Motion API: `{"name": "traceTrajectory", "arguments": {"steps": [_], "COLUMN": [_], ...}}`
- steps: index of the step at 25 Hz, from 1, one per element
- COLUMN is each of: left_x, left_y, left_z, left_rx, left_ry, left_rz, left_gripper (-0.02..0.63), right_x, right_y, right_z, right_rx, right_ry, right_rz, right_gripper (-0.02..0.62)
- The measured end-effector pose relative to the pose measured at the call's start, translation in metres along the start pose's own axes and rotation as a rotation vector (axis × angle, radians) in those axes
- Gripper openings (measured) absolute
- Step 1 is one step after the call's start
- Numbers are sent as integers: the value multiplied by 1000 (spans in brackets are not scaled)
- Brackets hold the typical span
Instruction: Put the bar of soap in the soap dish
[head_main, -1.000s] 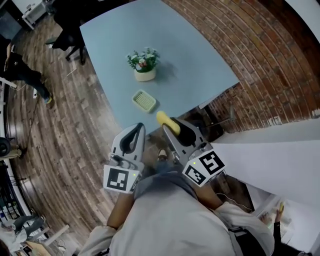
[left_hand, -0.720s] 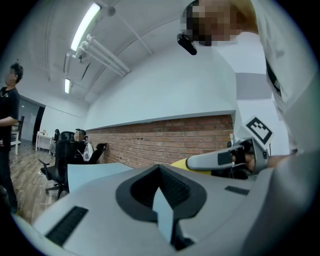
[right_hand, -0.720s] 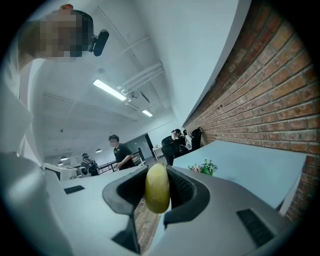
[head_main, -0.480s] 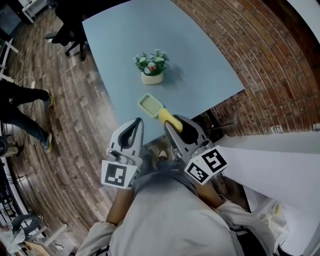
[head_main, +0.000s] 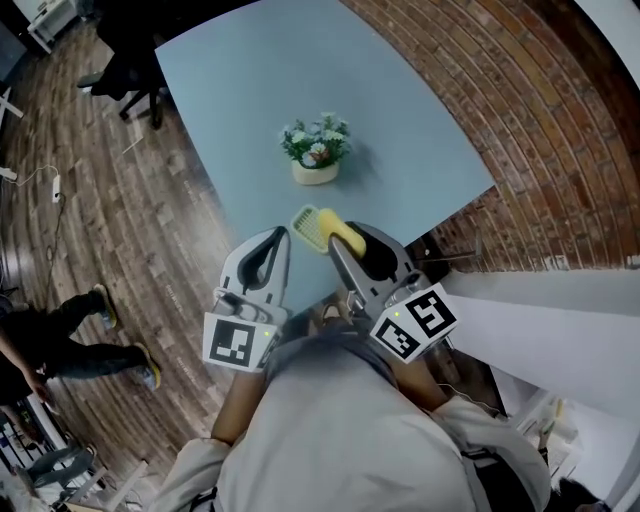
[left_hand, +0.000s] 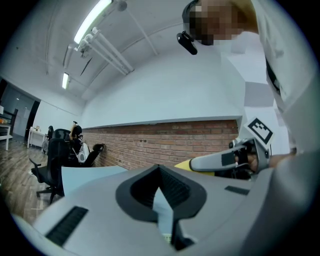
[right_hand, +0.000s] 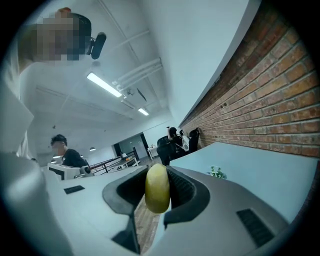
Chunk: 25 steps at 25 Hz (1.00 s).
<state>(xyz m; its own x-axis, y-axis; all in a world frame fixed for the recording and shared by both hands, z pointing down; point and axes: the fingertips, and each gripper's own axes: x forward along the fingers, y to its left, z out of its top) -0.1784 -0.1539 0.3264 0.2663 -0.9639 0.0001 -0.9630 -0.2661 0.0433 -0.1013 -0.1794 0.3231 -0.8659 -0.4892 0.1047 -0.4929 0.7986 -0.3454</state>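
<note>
- Bench (head_main: 260, 80): light blue top, standing between a wood floor on the left and a brick wall on the right.
- Right hand-held gripper (head_main: 350, 243): jaws clamped on the bar of soap (head_main: 338, 228), at the bench's near edge.
- Left hand-held gripper (head_main: 272, 240): jaws closed together, nothing between them, just left of the right one.
- Potted plant (head_main: 316, 150): upright, beyond the soap dish.
- Soap dish (head_main: 306, 226): pale green, slatted, at the near edge.
- Bar of soap: yellow, overlapping the dish's right side; contact cannot be told.

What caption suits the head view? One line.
Right gripper holds the yellow soap bar at the green soap dish on the blue table.
</note>
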Motion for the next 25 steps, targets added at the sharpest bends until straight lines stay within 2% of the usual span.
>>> {"name": "traceTrajectory", "arguments": {"steps": [7, 13, 22, 25], "left_x": [16, 29, 47, 54], "left_y": [31, 40, 44, 41], "left_z": [-10, -27, -57, -61], "left_rx": [-29, -60, -49, -40], "left_ry": [17, 65, 85, 66], "left_rz": [-79, -165, -227, -246], "left_gripper": [3, 3, 3, 3], "right_x": [29, 41, 51, 54], "right_y": [-7, -18, -41, -49], "right_z": [-8, -25, -59, -72], "right_rx": [25, 47, 96, 109], "right_ry": [2, 9, 47, 70], "right_rz": [-89, -180, -245, -260], "right_gripper": [118, 118, 118, 118]}}
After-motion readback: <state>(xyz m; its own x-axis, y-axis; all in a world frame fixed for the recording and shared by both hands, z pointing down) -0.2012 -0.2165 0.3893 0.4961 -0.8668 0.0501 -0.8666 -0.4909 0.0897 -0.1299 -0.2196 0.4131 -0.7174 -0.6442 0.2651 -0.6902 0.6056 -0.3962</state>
